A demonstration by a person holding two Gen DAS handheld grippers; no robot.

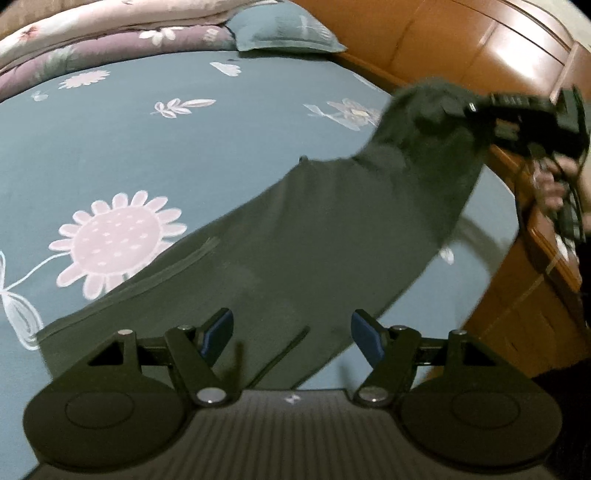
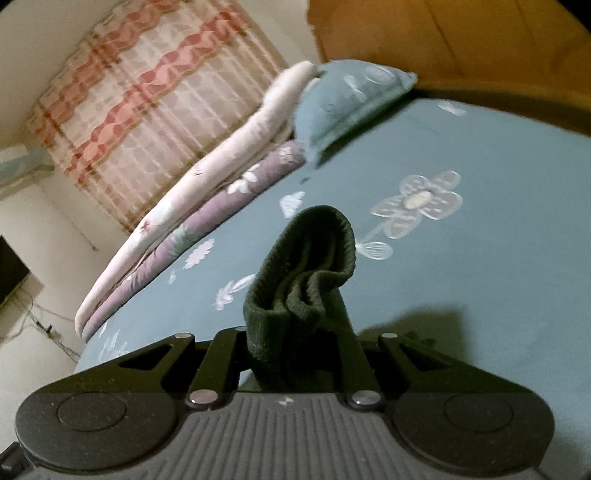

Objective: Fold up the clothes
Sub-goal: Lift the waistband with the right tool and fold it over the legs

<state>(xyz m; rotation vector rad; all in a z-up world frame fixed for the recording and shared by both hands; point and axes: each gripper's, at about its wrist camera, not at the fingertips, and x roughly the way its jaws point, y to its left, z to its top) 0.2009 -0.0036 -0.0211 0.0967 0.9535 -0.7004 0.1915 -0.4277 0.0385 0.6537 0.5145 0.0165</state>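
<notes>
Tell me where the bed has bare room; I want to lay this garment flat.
Open sheet lies between the dark garment and the stacked quilts, left of the pillow. It is crowded by the headboard, where the right claw lifts the cloth.

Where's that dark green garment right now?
The dark green garment lies across the flowered bedsheet before the open left gripper; its far end is lifted, pinched in the right gripper.

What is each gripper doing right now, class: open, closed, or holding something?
Left gripper: open, holding nothing, above the dark green garment.
Right gripper: closed on the garment's ribbed cuff, lifting it off the bed sheet.
</notes>
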